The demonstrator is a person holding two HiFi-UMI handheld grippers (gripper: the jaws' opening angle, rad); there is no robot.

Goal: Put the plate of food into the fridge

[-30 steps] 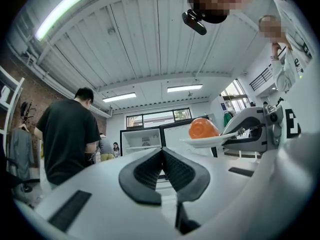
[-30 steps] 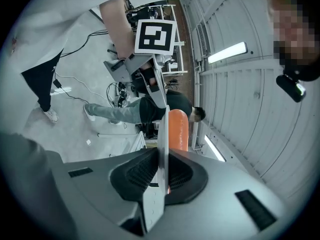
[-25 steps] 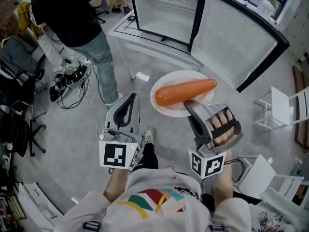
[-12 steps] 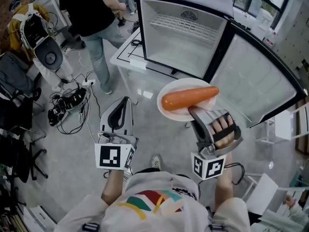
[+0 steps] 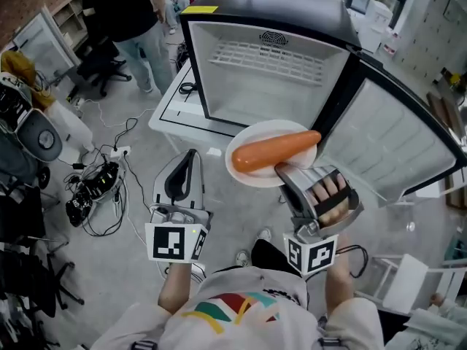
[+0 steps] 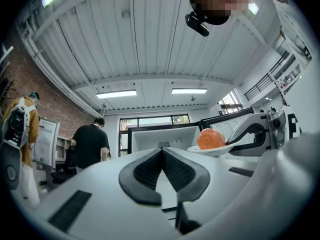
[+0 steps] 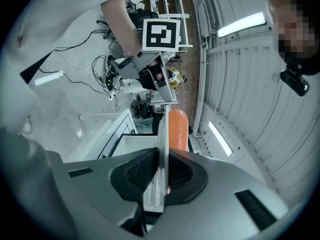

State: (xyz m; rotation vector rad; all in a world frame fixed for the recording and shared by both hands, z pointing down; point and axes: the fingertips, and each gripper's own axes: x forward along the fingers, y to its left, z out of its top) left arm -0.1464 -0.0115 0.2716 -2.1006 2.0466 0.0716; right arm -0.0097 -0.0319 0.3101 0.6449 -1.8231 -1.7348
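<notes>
A white plate (image 5: 266, 128) bearing one long orange carrot (image 5: 273, 150) hangs level in the air in front of the open fridge (image 5: 270, 71). My right gripper (image 5: 281, 170) is shut on the plate's near rim. In the right gripper view the plate (image 7: 162, 149) stands edge-on between the pads, with the carrot (image 7: 178, 129) beyond. My left gripper (image 5: 191, 154) floats to the plate's left, shut and empty. From the left gripper view its closed jaws (image 6: 162, 151) point at the fridge (image 6: 160, 139); the plate (image 6: 210, 149) and carrot (image 6: 211, 139) show at right.
The fridge stands on a white table (image 5: 175, 108), its glass door (image 5: 394, 144) swung open to the right. A person in a black top (image 5: 128, 13) stands at the far left. Cables (image 5: 95, 188) lie on the floor at left. White chairs (image 5: 398, 275) are at lower right.
The open fridge has come closer and fills more of the head view. The plate with the carrot stays in the right gripper's hold; both grippers keep their places before me.
</notes>
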